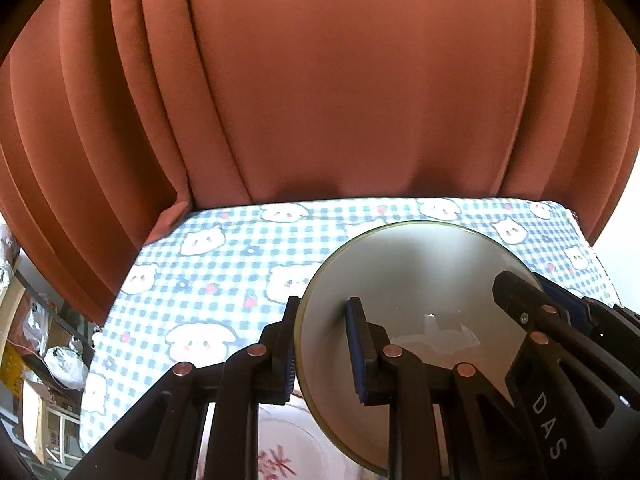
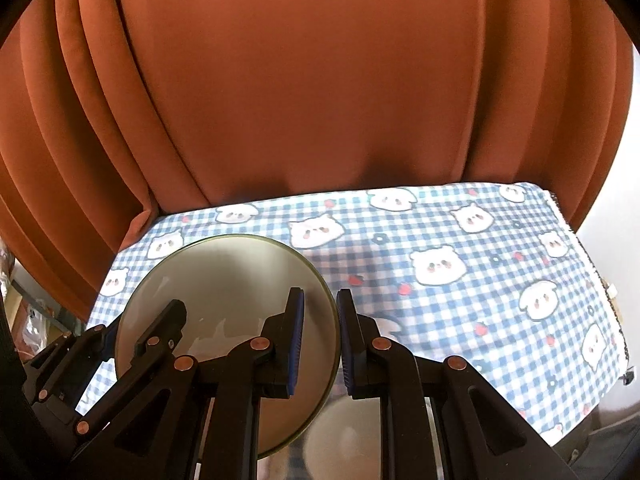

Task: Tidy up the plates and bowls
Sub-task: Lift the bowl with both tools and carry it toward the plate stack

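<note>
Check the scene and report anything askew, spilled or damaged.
Nothing stands out. The grey bowl is clamped at opposite rims by the left gripper and right gripper, over the checked cloth. No chips or spills show.

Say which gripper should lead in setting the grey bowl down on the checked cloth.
Neither clearly. The left gripper and right gripper each pinch opposite rims of the grey bowl, held above the checked cloth. Probably lower both together.

Grey plate (image 1: 420, 280) with a green-tinged rim; blue-and-white checked cloth (image 1: 224, 264) with white bears and red berries; rust-orange curtain (image 1: 320, 80); black tools with blue pads (image 1: 356, 344).
</note>
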The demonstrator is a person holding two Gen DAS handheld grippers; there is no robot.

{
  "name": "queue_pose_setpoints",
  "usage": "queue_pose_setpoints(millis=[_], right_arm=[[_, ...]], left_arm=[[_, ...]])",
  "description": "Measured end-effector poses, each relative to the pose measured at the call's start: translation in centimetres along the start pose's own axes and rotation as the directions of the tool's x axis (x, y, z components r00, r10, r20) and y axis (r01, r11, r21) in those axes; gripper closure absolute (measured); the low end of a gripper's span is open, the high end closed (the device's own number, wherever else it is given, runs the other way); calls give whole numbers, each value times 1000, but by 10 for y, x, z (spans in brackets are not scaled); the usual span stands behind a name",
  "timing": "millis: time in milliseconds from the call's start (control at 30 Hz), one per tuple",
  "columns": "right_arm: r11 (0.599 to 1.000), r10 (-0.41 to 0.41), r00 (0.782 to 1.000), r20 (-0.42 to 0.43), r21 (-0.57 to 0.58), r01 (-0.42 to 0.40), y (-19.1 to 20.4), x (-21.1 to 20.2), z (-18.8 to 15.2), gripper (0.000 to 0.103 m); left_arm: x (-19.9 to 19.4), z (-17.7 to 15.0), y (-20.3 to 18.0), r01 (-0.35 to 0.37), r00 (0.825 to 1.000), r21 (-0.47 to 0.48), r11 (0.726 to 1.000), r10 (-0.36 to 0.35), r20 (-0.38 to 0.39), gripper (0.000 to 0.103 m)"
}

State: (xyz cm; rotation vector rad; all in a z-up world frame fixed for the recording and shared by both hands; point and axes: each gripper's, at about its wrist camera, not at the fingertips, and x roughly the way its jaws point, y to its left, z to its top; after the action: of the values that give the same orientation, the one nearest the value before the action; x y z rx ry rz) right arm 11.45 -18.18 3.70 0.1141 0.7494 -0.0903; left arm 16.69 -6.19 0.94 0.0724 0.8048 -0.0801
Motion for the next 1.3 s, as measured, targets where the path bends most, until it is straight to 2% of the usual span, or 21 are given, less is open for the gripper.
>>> queue_pose_setpoints(millis=[400,700,900,1300], right_arm=[[1000,-8,999,-53,-31,7,-59,-9,-35,83],[998,4,992,-128,-61,-12,-86,4,-61,83],[996,10,985,-172,-81,-25,-94,15,-75,83],[993,11,971,-240,-116,-40,-85,36,-88,83]], left_arm=[[-10,-37,-53,11,998,-22,1000,-12,-56,82],[-3,-64,-78,-2,992,-38,999,-3,-129,82],[4,-79,-84,-15,985,-46,999,7,-172,83],[24,-97,-77,-28,968,-71,997,9,-249,82]])
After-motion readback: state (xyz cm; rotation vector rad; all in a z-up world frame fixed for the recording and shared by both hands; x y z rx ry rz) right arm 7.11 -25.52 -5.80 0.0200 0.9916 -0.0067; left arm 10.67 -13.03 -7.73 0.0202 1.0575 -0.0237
